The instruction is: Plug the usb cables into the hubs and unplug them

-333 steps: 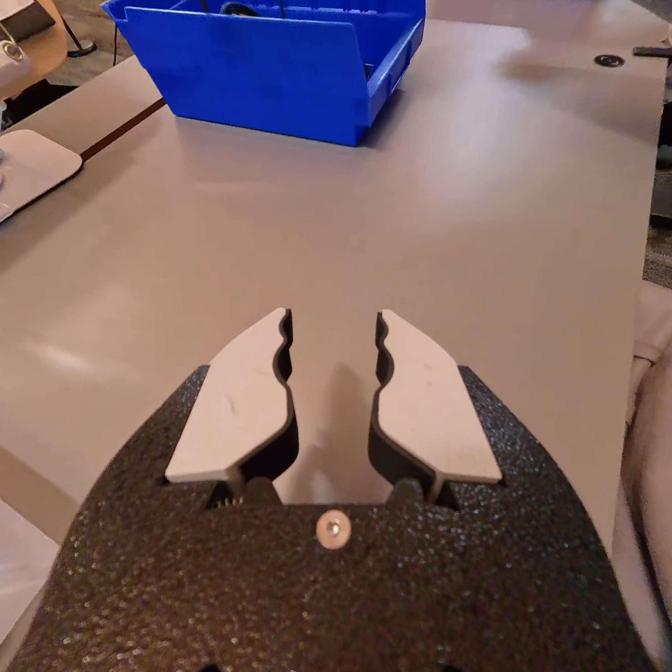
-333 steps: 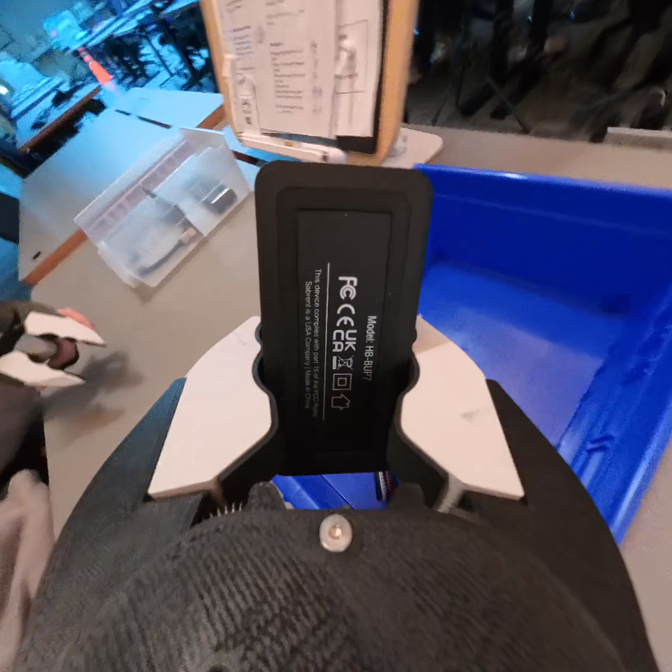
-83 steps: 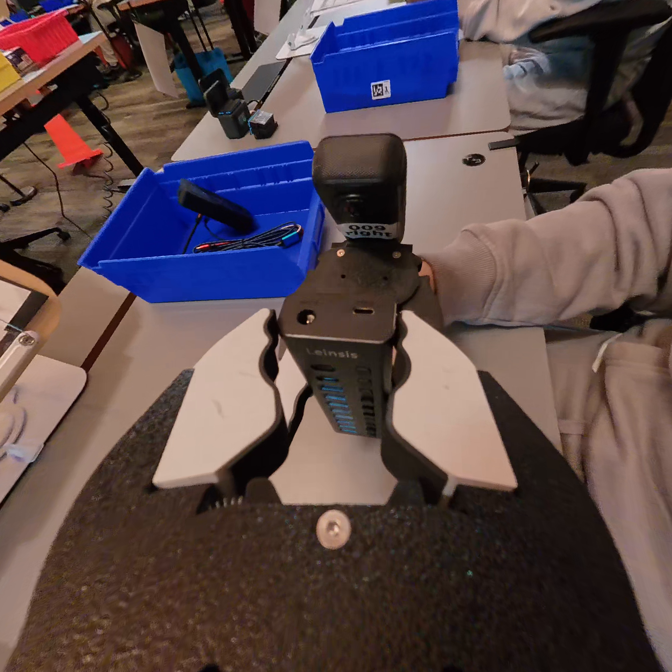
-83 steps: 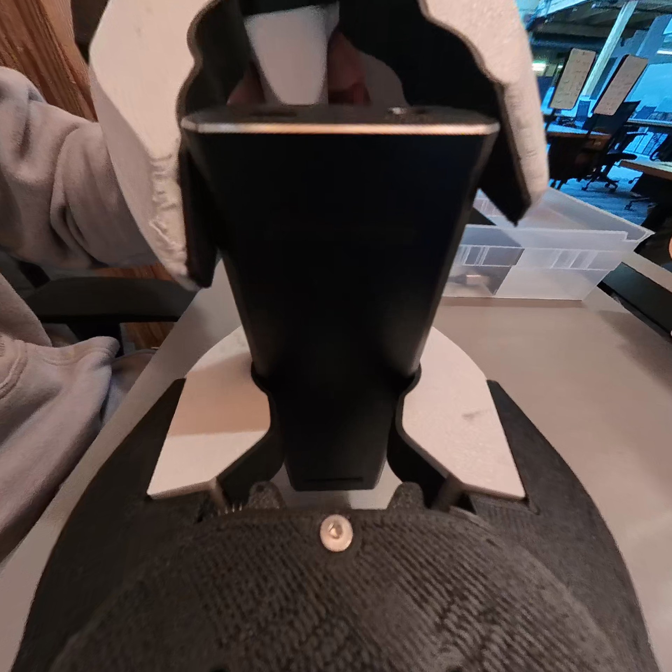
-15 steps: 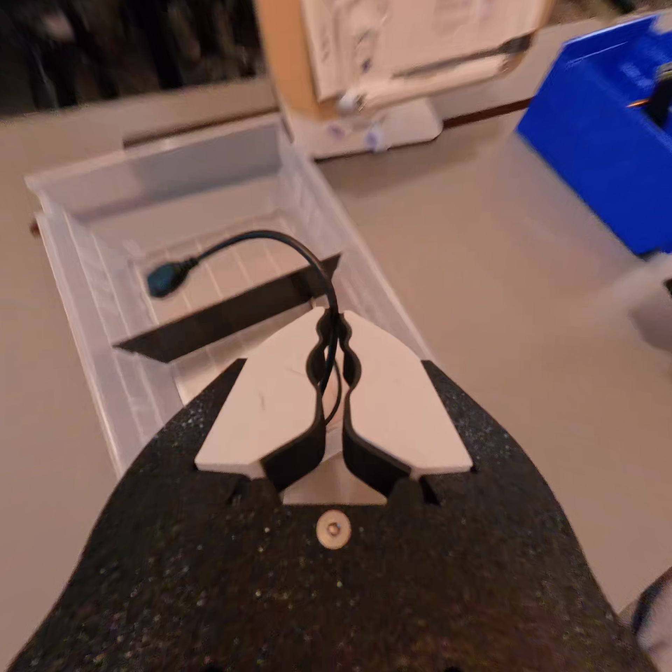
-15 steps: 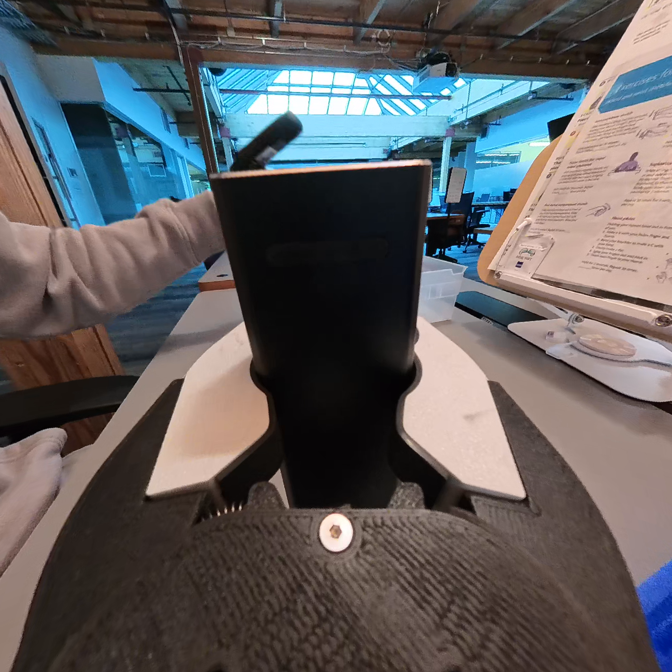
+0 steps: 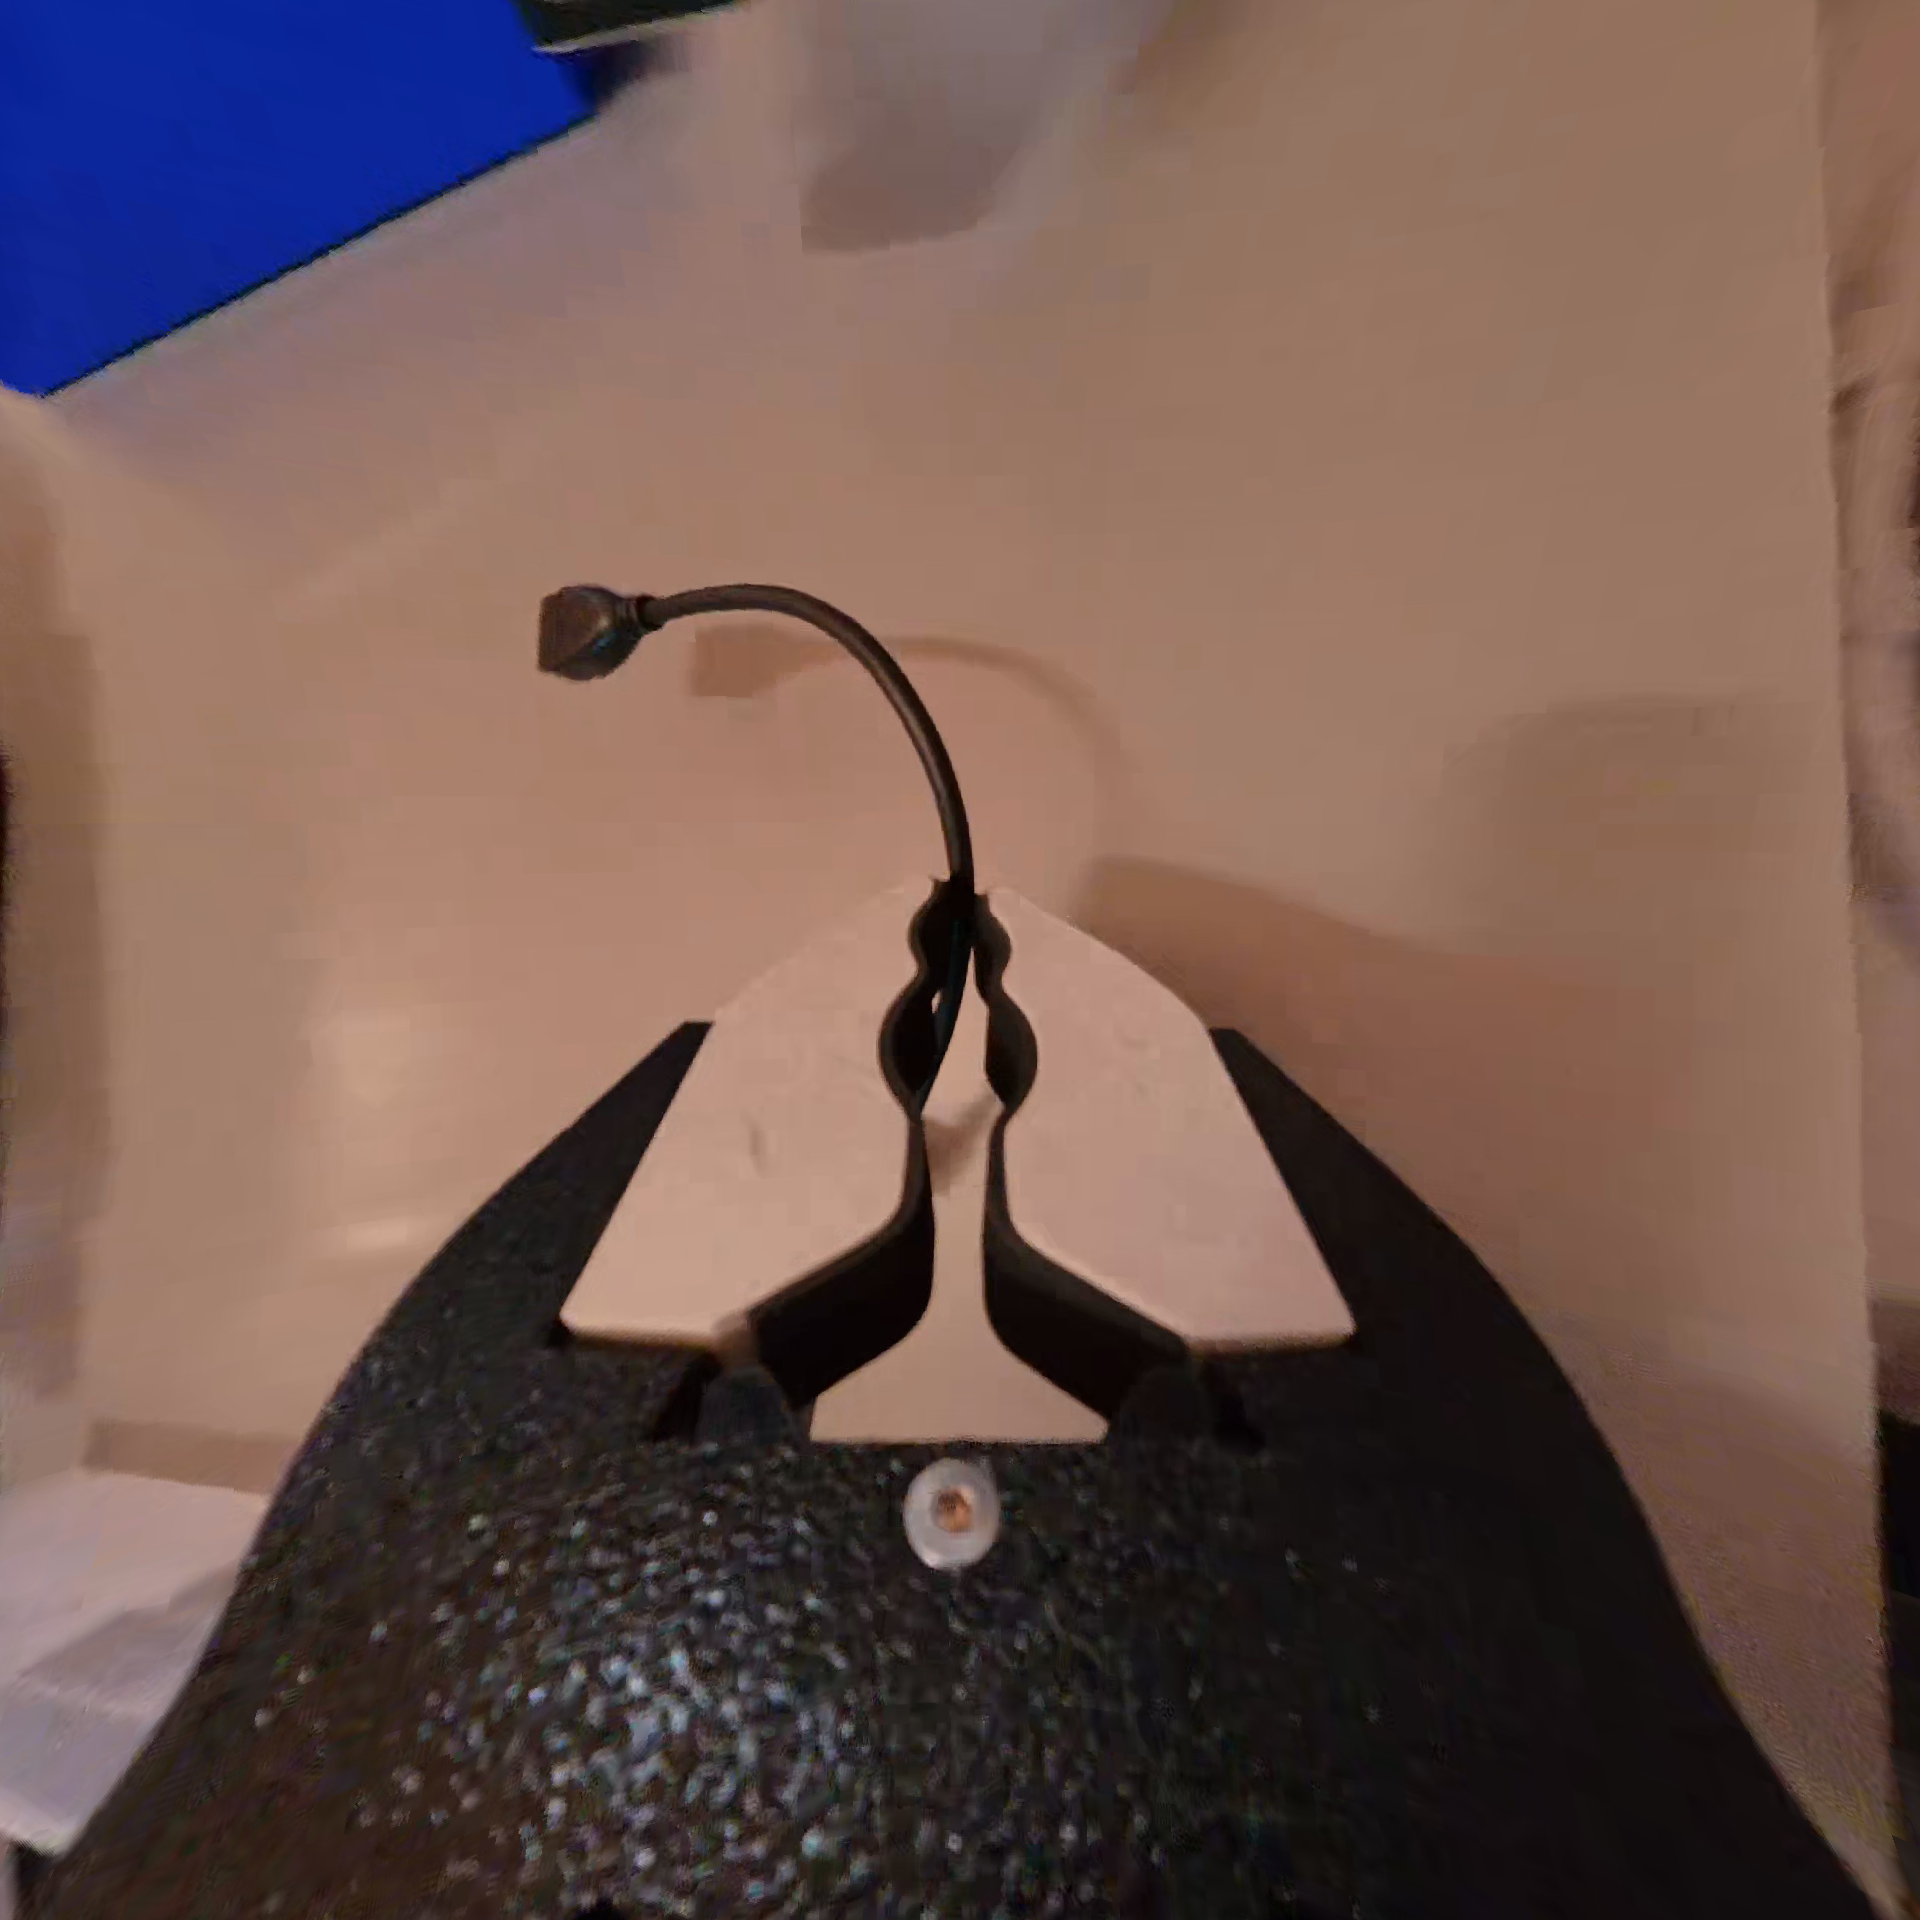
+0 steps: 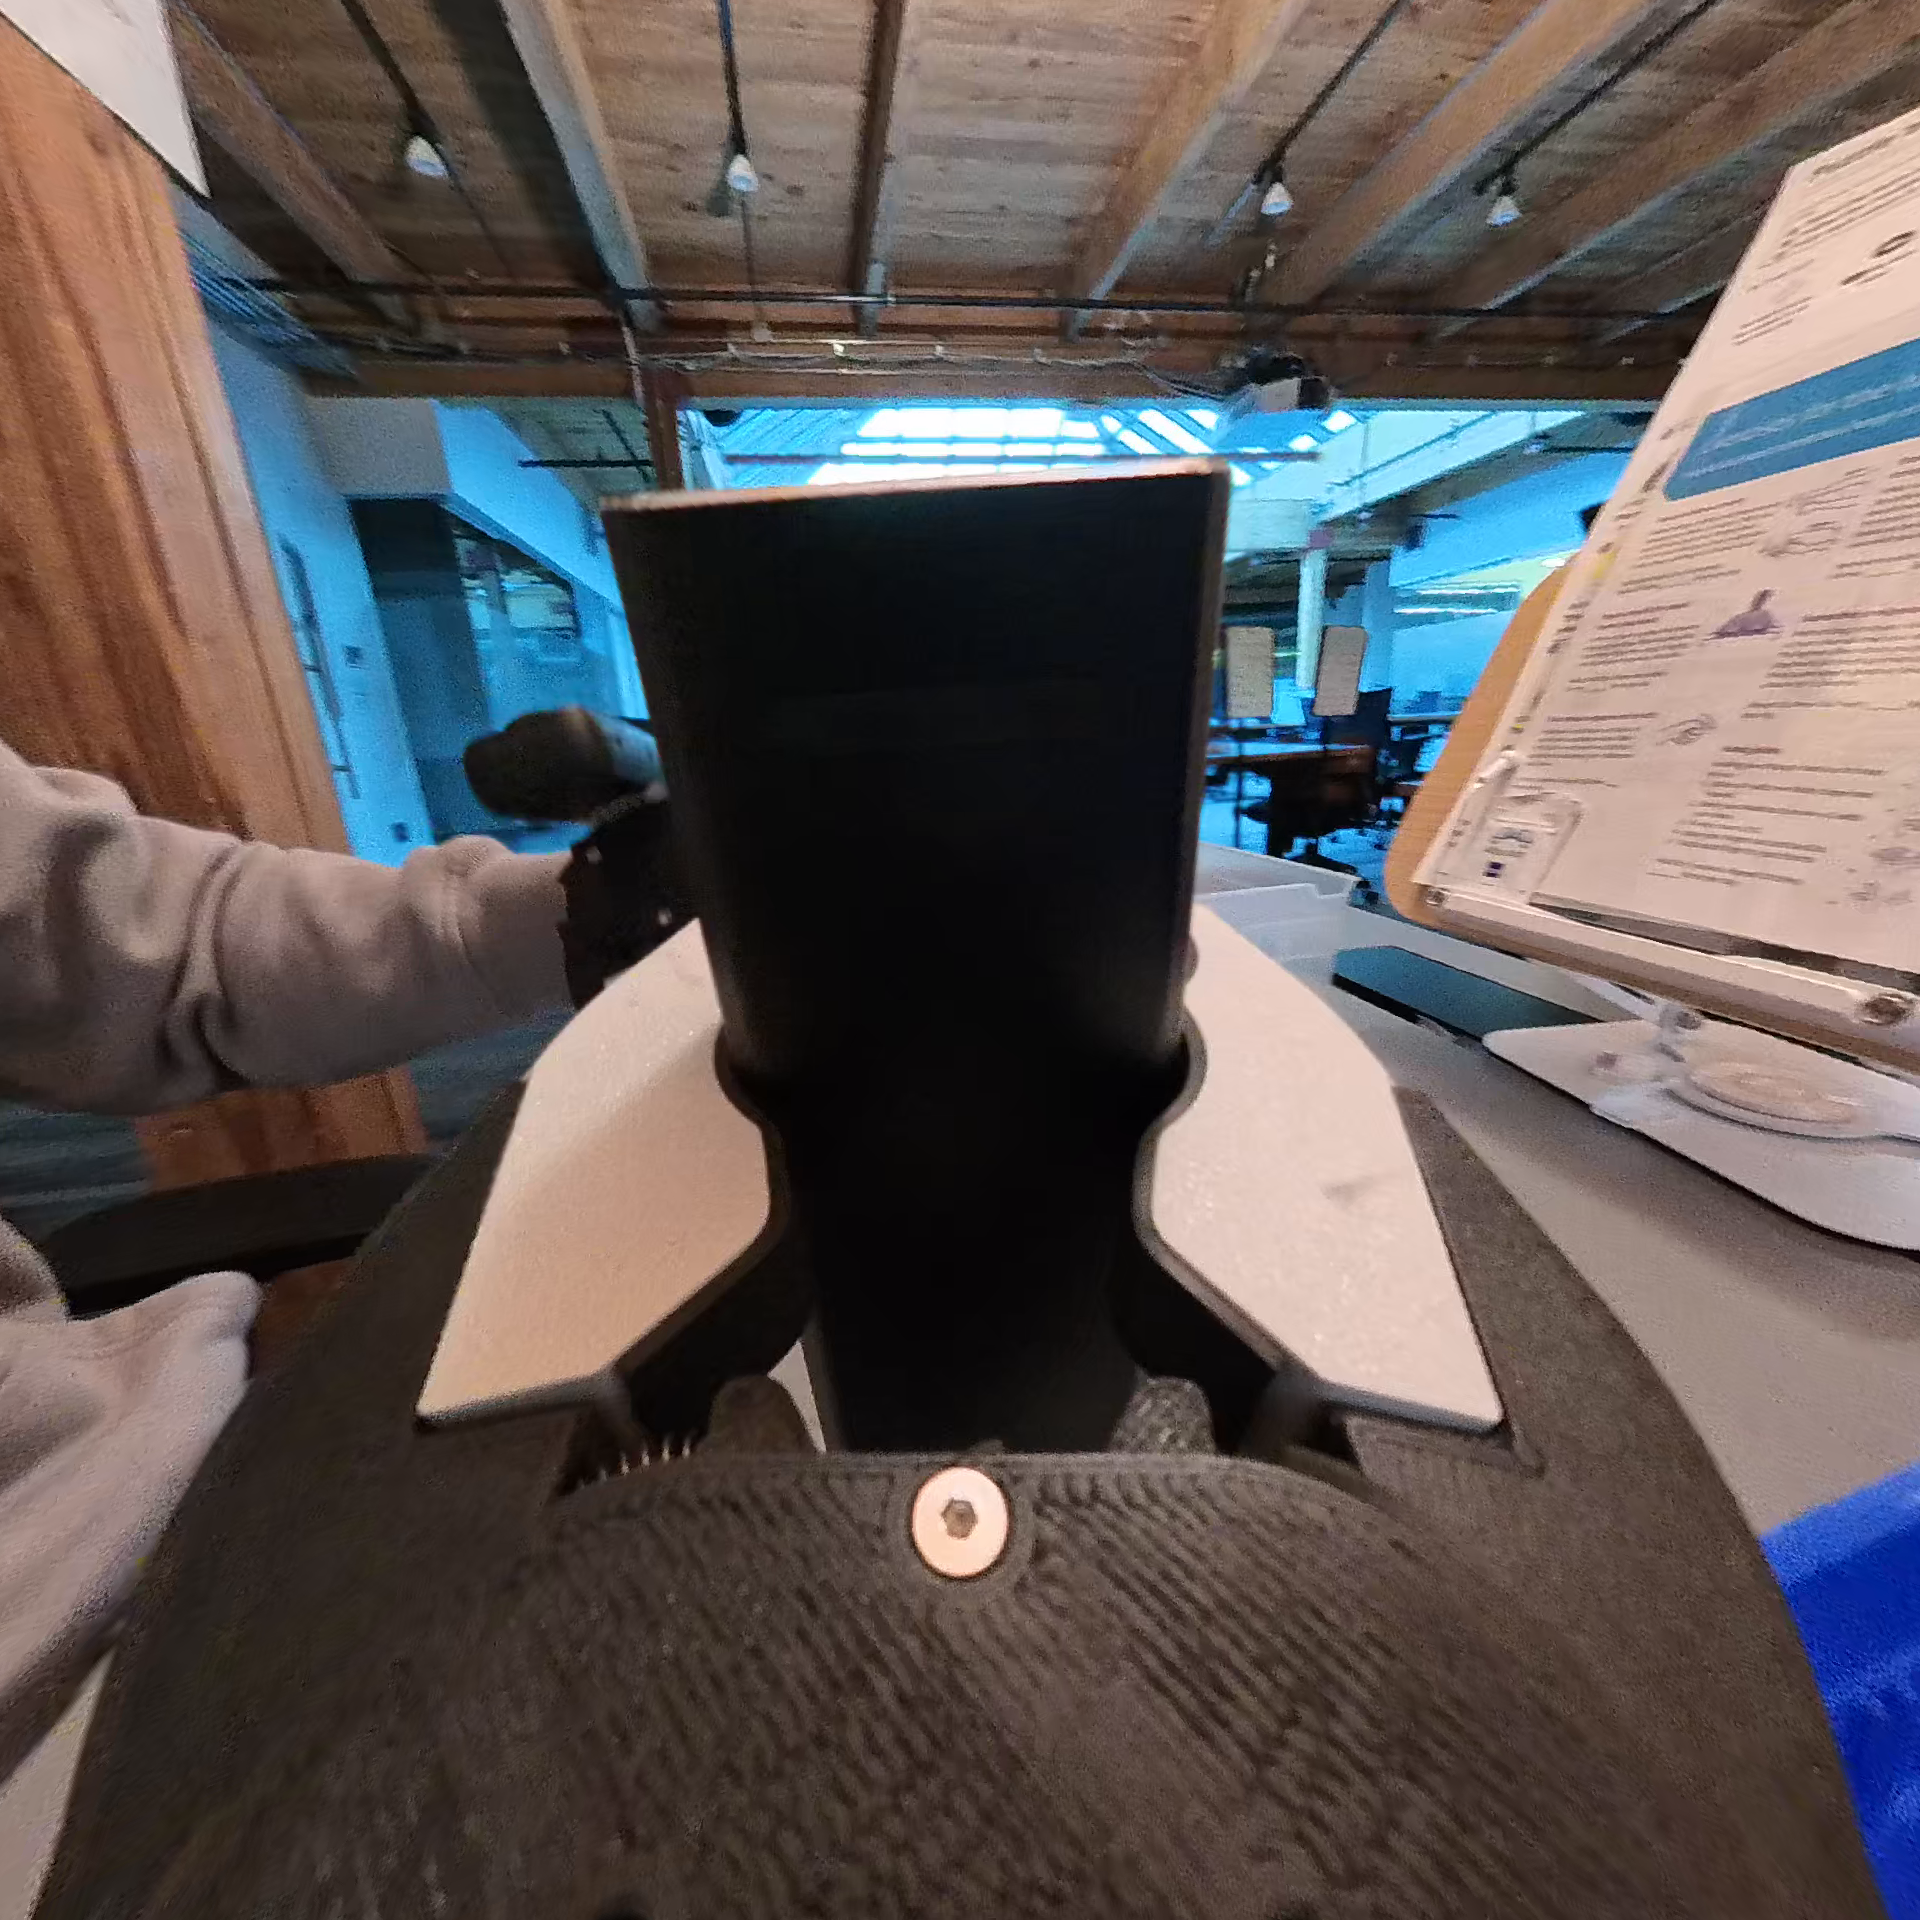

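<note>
Left gripper (image 7: 961, 899) pinches USB cable (image 7: 914, 727); right gripper (image 8: 956, 997) clamps hub (image 8: 925, 779). Plugging not yet begun.

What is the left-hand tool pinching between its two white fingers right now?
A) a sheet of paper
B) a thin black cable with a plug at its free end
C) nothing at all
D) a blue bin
B: in the left wrist view the left gripper is closed on a thin black cable that arcs up out of the fingertips and ends in a small dark plug held above the table.
</note>
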A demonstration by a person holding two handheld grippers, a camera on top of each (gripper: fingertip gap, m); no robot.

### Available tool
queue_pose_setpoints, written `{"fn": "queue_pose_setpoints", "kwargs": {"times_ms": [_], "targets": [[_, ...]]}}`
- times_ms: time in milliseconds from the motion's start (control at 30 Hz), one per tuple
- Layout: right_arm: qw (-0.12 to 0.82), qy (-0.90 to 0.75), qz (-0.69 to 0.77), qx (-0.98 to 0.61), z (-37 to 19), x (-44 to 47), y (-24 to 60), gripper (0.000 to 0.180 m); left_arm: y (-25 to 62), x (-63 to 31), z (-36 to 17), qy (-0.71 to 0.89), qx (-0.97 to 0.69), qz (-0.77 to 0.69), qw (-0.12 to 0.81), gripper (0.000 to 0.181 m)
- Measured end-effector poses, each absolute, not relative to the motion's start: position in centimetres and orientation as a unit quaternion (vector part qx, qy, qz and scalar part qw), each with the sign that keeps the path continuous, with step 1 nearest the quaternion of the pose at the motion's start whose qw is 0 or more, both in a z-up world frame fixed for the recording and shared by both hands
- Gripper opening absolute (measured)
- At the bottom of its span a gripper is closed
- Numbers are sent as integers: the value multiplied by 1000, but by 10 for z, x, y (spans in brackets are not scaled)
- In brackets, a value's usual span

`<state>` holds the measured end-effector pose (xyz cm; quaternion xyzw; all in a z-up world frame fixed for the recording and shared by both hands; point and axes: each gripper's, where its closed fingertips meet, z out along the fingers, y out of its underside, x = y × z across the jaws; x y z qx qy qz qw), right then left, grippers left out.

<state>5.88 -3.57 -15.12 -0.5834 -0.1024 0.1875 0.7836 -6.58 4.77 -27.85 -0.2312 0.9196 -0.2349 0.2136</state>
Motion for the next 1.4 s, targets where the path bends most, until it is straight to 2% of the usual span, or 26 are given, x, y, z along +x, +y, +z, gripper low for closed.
{"fn": "queue_pose_setpoints", "kwargs": {"times_ms": [200,300,367,467,533,700,833,1167,1233,1400], "targets": [[770,-142,254,-568,-151,40,-42,74,2,-70,-307,946,-61,-195,250,4],[767,-145,250,-573,-153,38,-40,74,-2,-70,-315,946,-34,-185,264,5],[761,-141,236,-587,-158,40,-36,74,1,-70,-317,944,-63,-197,258,7],[761,-141,229,-591,-159,39,-34,74,10,-71,-310,930,-130,-233,252,29],[761,-141,231,-589,-159,38,-33,74,20,-68,-301,909,-193,-265,257,32],[754,-146,228,-599,-163,35,-30,74,49,-52,-294,818,-396,-313,276,29],[751,-144,224,-604,-165,34,-26,74,57,-46,-310,789,-469,-295,265,29],[741,-155,206,-621,-170,30,-24,74,57,-37,-330,811,-454,-260,261,26],[739,-160,203,-622,-170,28,-23,74,57,-37,-332,808,-460,-270,250,17],[736,-166,205,-623,-170,24,-22,74,55,-37,-332,800,-466,-311,215,16]]}}
